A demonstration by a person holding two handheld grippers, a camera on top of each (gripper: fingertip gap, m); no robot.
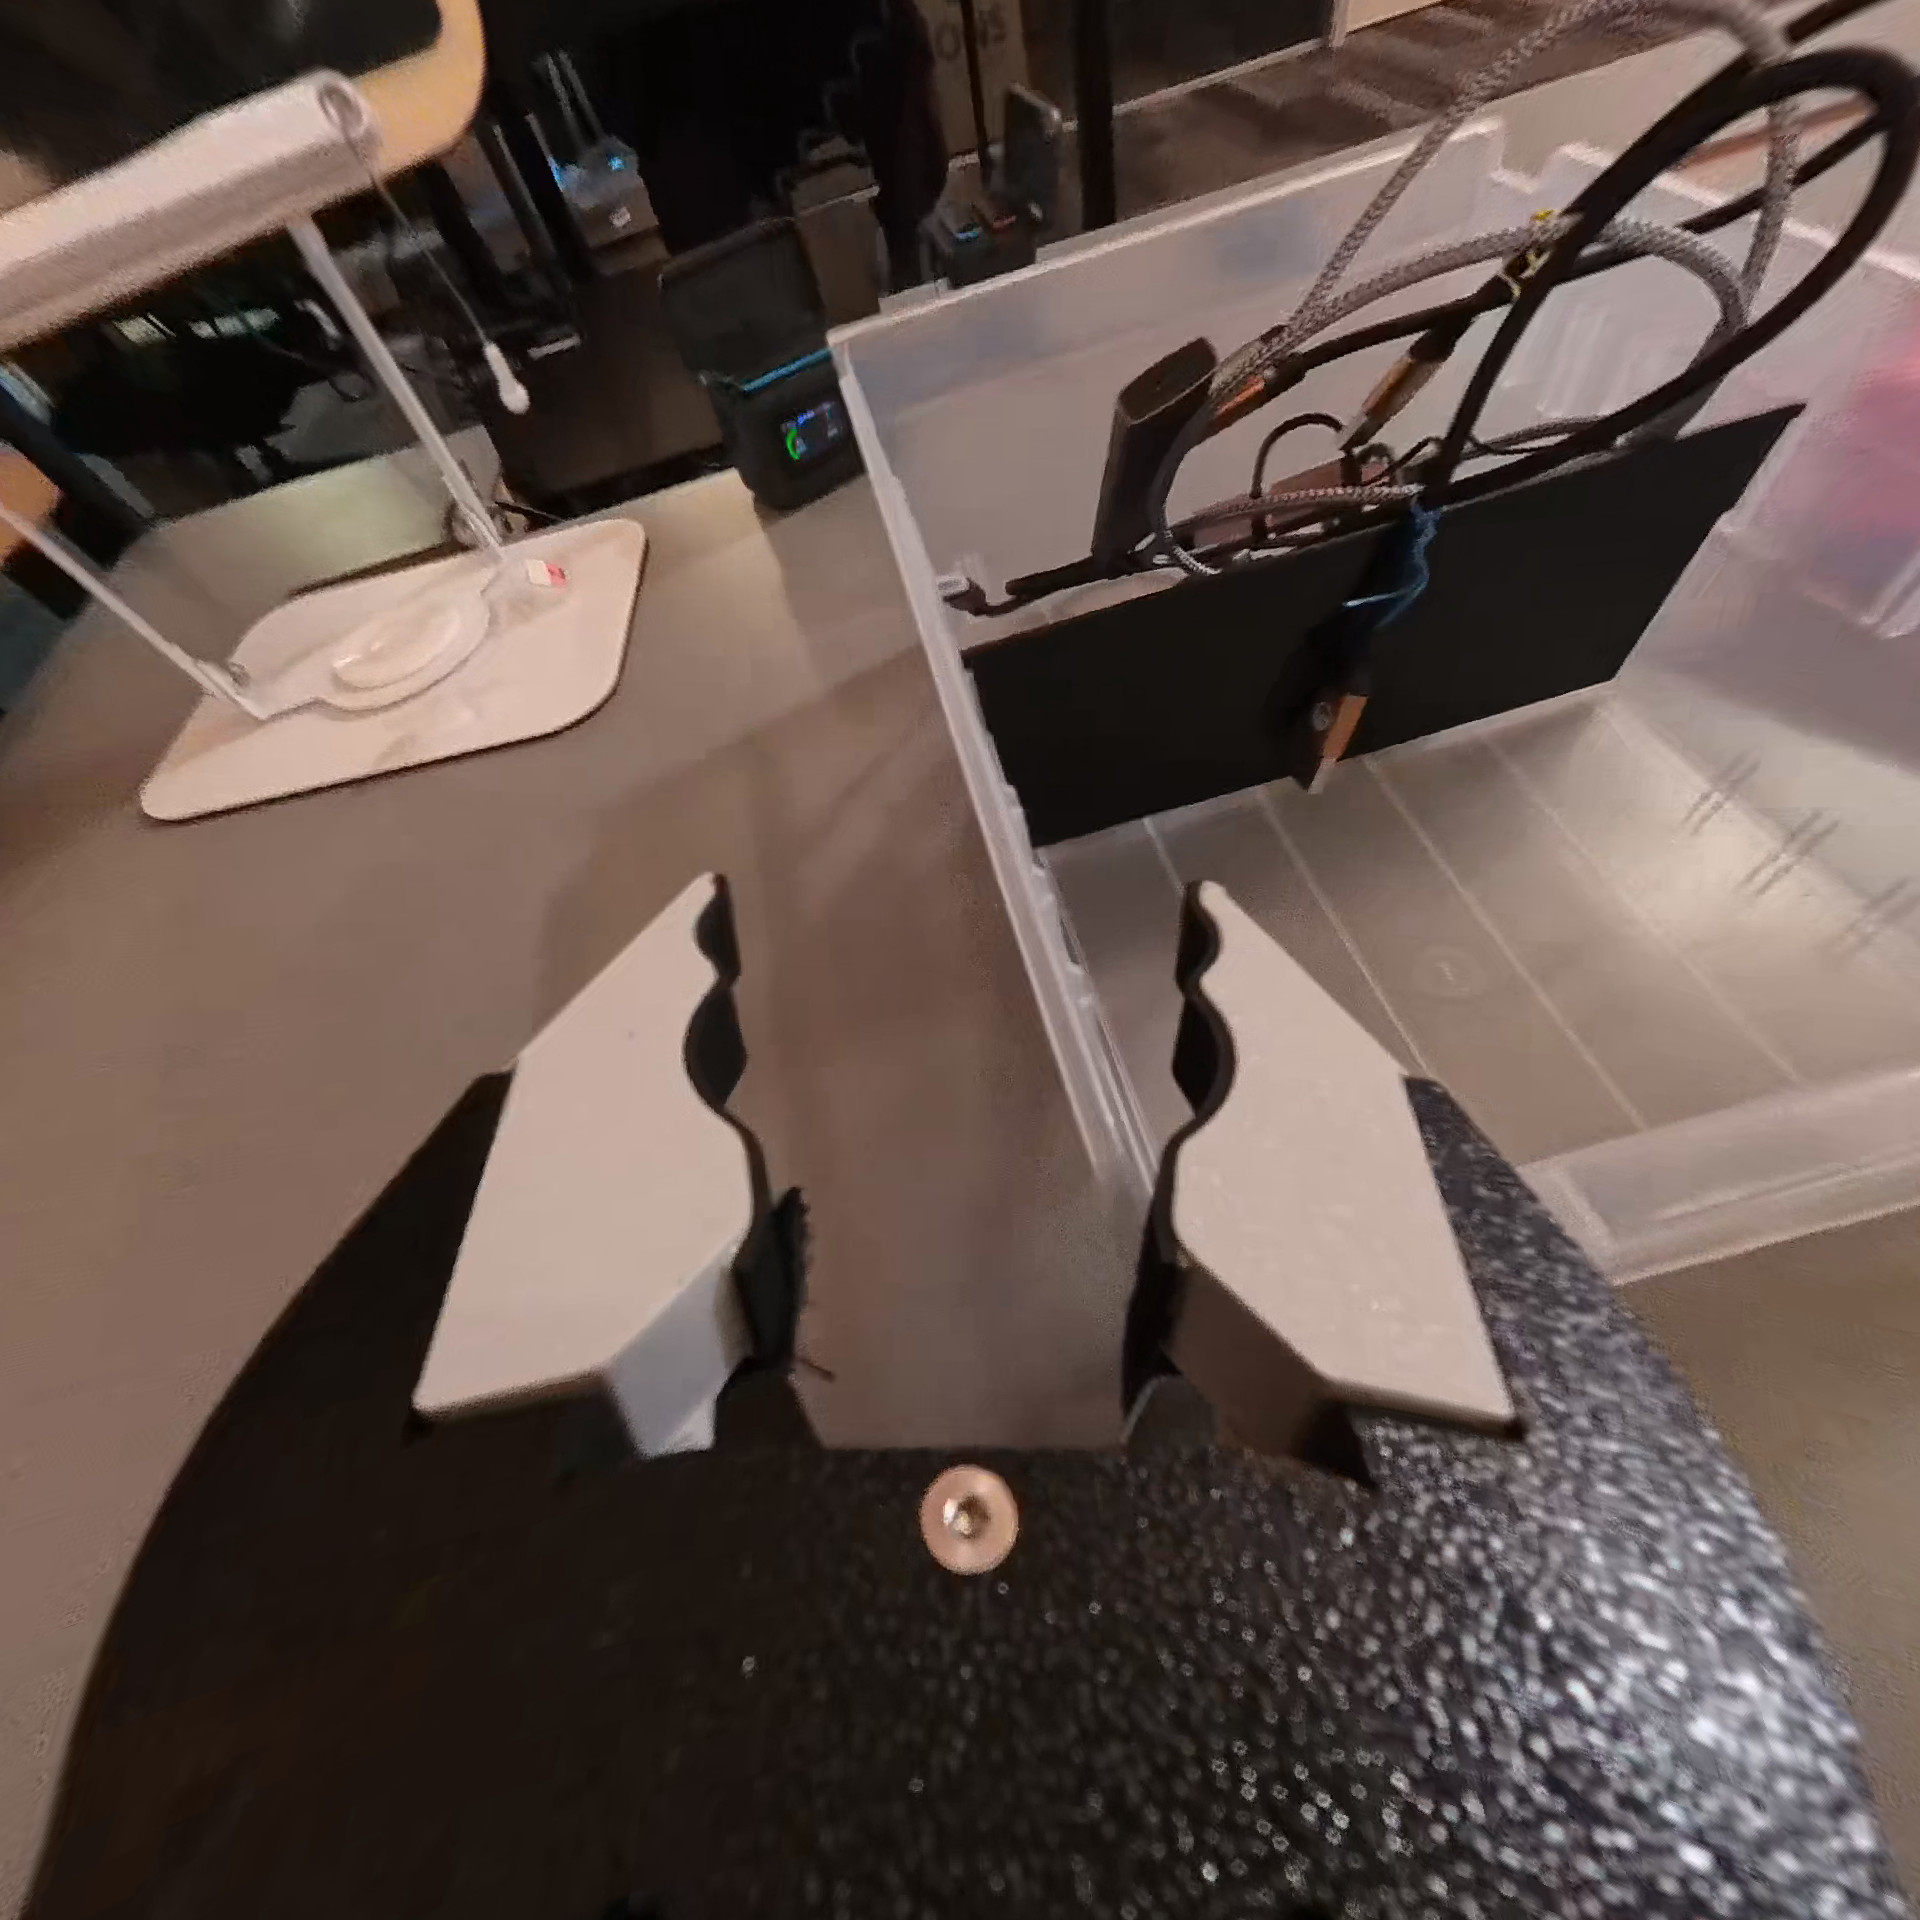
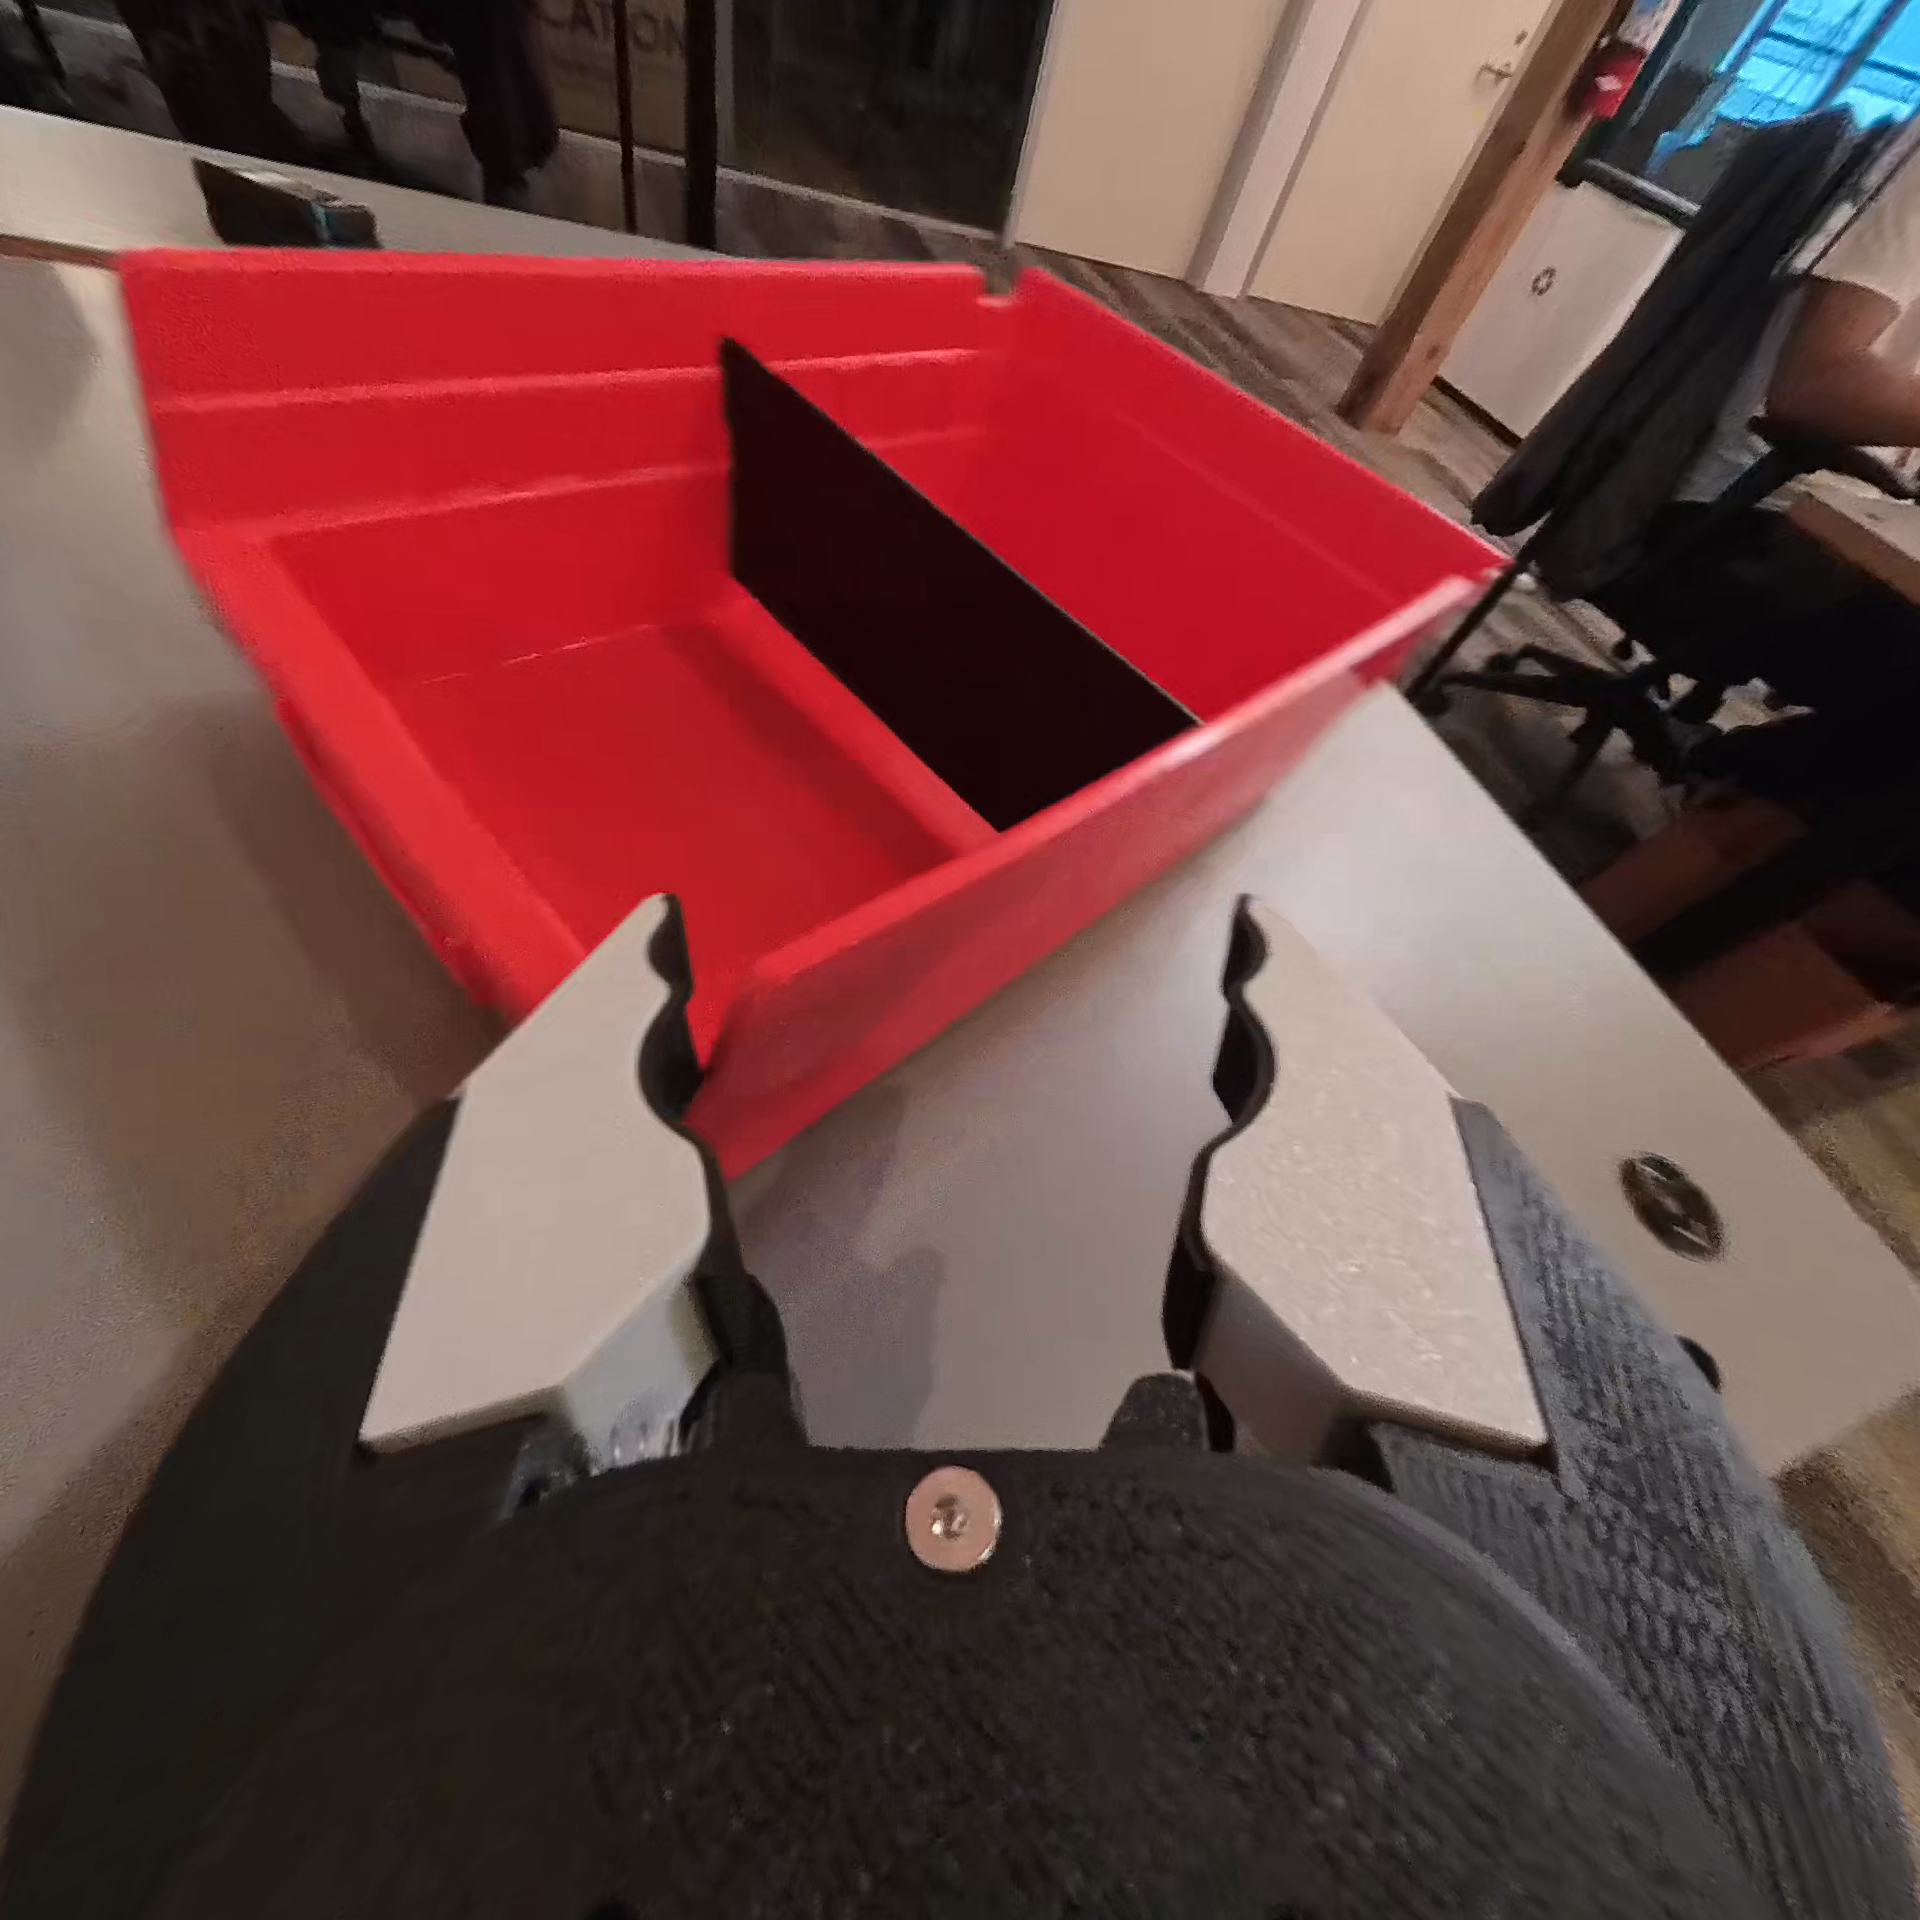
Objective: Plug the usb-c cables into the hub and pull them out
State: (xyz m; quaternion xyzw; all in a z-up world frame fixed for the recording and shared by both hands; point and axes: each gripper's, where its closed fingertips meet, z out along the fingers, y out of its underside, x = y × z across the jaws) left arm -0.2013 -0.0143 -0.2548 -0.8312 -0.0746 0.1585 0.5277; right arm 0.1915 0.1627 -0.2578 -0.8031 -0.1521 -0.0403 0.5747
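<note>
1. The left gripper (image 1: 956, 914) is seen at lower centre of its view, fingers spread apart, nothing gripped.
2. The usb-c cables (image 1: 1455, 343) and hub (image 1: 1153, 416) are piled at upper right, in a clear bin (image 1: 1039, 852) behind a black divider (image 1: 1195, 707).
3. The right gripper (image 2: 956, 935) is held with fingers apart and bare, before a red bin (image 2: 520, 436) at upper centre.

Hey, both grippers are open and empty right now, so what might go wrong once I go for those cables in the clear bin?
1. The braided grey and black cables are looped together in the clear plastic bin, so pulling one may drag the others.
2. One connector hangs over the black divider panel; the left gripper might knock it off.
3. The right gripper sits close to the red plastic bin wall and could bump it.
</note>
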